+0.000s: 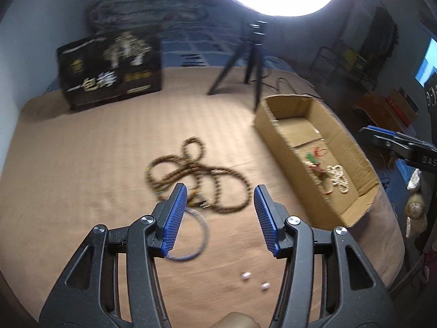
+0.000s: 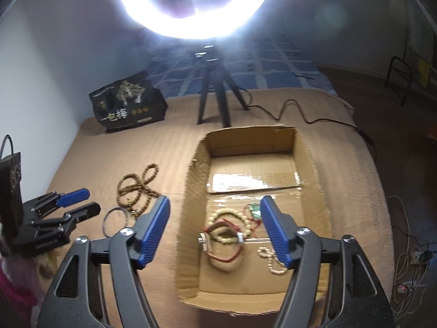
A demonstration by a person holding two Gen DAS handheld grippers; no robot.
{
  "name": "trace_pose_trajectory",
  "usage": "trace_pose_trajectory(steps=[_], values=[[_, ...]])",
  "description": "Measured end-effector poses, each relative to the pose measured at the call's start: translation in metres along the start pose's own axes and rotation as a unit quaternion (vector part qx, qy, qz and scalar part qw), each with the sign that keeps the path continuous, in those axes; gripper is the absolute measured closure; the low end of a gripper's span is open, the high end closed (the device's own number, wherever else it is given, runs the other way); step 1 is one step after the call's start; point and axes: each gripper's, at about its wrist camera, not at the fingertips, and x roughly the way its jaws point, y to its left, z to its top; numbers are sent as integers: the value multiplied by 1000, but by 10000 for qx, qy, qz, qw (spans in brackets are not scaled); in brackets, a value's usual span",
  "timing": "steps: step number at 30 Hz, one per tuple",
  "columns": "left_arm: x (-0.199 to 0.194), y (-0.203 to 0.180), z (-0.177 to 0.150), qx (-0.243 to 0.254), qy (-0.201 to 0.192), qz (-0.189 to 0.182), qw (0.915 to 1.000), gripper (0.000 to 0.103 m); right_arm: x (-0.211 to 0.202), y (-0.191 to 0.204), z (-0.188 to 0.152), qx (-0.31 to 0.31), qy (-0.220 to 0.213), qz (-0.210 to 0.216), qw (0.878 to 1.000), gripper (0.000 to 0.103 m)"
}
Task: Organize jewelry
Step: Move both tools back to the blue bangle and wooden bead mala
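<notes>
A long brown bead necklace [image 1: 196, 175] lies coiled on the tan bed cover, with a thin ring bangle [image 1: 196, 235] just in front of it and two small pearl beads [image 1: 254, 280] nearer me. My left gripper [image 1: 220, 210] is open and empty, hovering above the necklace and bangle. An open cardboard box [image 2: 191, 191] holds a cream bead bracelet [image 2: 232, 218], a red cord bracelet [image 2: 221, 246], a green charm [image 2: 255, 209] and a small pearl string [image 2: 273, 262]. My right gripper [image 2: 215, 224] is open and empty above the box.
A black printed bag [image 1: 109, 68] stands at the back left. A tripod [image 2: 214, 93] with a bright ring light [image 2: 195, 5] stands behind the box, its cable [image 2: 300, 112] trailing right. The bed edge drops off right of the box.
</notes>
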Motion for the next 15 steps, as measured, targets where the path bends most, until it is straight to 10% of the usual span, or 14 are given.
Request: trace_pose_trajectory(steps=[15], values=[[10,68,-35,-438,301,195,9984,50,50,66,10,-510,468,384,9969,30]])
